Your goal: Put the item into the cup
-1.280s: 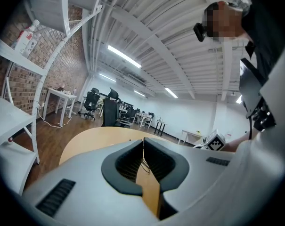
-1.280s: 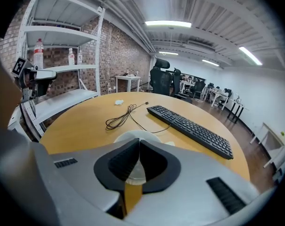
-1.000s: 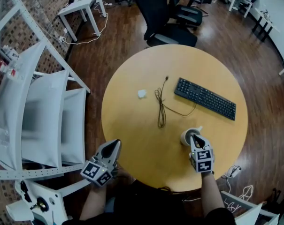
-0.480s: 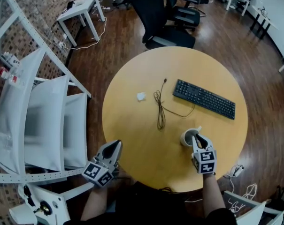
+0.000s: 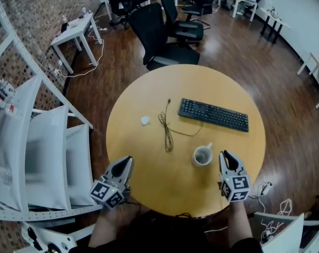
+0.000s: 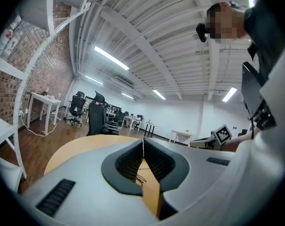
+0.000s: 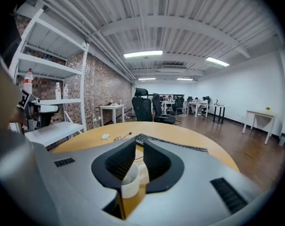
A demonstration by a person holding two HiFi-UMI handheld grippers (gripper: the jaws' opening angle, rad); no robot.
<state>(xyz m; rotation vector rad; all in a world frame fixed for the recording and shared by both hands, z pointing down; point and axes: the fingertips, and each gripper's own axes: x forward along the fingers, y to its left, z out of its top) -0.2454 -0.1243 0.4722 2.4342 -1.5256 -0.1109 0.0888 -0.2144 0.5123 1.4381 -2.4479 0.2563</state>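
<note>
The right gripper [image 5: 227,157] stands at the 5 o'clock edge of the round table [image 5: 148,162]. Its jaws are a little apart and nothing is between the pads. In the right gripper view the right gripper [image 7: 138,142] points along the table and the white cup [image 7: 130,182] shows low in the gap, just in front. From the head view the cup [image 5: 202,155] is at 9 o'clock of the jaw tips, near but apart. I think the gripper is kept close because the cup is the goal of the task.

The left gripper [image 5: 126,161] waits at the 7 o'clock edge. In its own view the left gripper [image 6: 142,142] has its jaws together at the tips and it holds nothing; it seems only parked.

A small white item [image 5: 145,120] lies on the wood at 10 o'clock of the cup, well apart, beyond the black cable [image 5: 166,128]. It is probably the thing to put in. What is inside the cup I cannot tell. The black keyboard [image 5: 213,114] lies at 12 o'clock of the cup.
</note>
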